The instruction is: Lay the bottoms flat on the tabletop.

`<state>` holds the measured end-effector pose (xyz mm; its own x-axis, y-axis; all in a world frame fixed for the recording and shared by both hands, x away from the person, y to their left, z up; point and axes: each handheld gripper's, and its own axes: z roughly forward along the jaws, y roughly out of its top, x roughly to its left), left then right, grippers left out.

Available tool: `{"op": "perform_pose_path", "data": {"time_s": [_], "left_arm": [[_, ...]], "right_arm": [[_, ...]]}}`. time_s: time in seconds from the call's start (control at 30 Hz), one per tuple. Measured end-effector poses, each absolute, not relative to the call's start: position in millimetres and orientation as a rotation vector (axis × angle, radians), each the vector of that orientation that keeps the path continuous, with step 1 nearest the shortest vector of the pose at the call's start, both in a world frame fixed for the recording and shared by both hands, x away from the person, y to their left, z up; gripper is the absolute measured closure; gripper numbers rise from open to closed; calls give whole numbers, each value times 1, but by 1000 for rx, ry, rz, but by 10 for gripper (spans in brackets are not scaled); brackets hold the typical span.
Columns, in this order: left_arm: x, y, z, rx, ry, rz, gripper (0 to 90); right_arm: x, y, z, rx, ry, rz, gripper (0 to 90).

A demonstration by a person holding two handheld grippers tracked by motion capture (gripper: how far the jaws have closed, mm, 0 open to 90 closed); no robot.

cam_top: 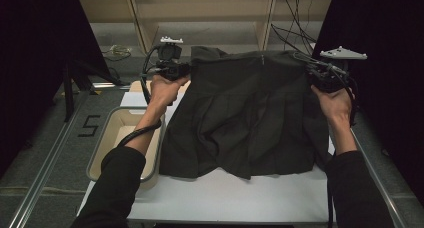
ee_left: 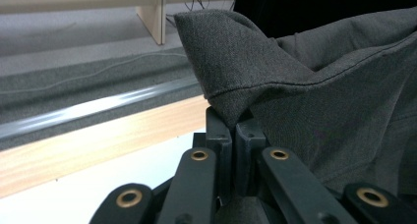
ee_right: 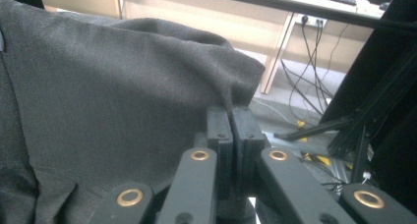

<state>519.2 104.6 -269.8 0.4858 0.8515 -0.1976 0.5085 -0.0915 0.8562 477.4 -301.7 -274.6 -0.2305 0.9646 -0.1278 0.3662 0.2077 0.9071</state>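
Skirt [cam_top: 245,113] of dark grey cloth lies spread on the white table [cam_top: 225,195] in the high view, with its waistband at the far side and its pleated hem toward the person. Left gripper [cam_top: 186,70] holds the left corner of the waistband, and right gripper [cam_top: 314,74] holds the right corner, so the 2 grippers are well apart with the skirt between them. A beige bin [cam_top: 105,148] stands just beside the table at the left, under the left forearm. From the left gripper view, the jaws of the left gripper [ee_left: 234,122] are closed tight on a folded corner of the skirt [ee_left: 314,111], which rises above them, and a wooden edge [ee_left: 98,145] of the table runs at the left. From the right gripper view, the jaws of the right gripper [ee_right: 231,117] are pressed together on the edge of the skirt [ee_right: 108,96], and cables [ee_right: 305,81] hang behind at the right.
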Motion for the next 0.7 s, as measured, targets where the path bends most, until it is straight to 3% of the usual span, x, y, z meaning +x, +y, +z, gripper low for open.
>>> {"op": "perform_pose_path", "data": {"time_s": [0.2, 0.3, 0.37, 0.57, 0.7], "left_arm": [[518, 103, -272, 1718, 1164, 438, 823], [519, 103, -271, 1704, 1207, 425, 539], [518, 101, -272, 1726, 1224, 409, 458], [510, 99, -290, 1836, 1256, 312, 351], [494, 97, -306, 1870, 1259, 253, 296]], "right_arm": [[482, -302, -279, 1264, 1722, 999, 866], [487, -305, -282, 1312, 1708, 987, 736], [490, -308, -284, 1354, 1684, 975, 632], [474, -305, -298, 1336, 1780, 999, 465], [457, -302, -315, 1331, 1867, 1055, 405]]}}
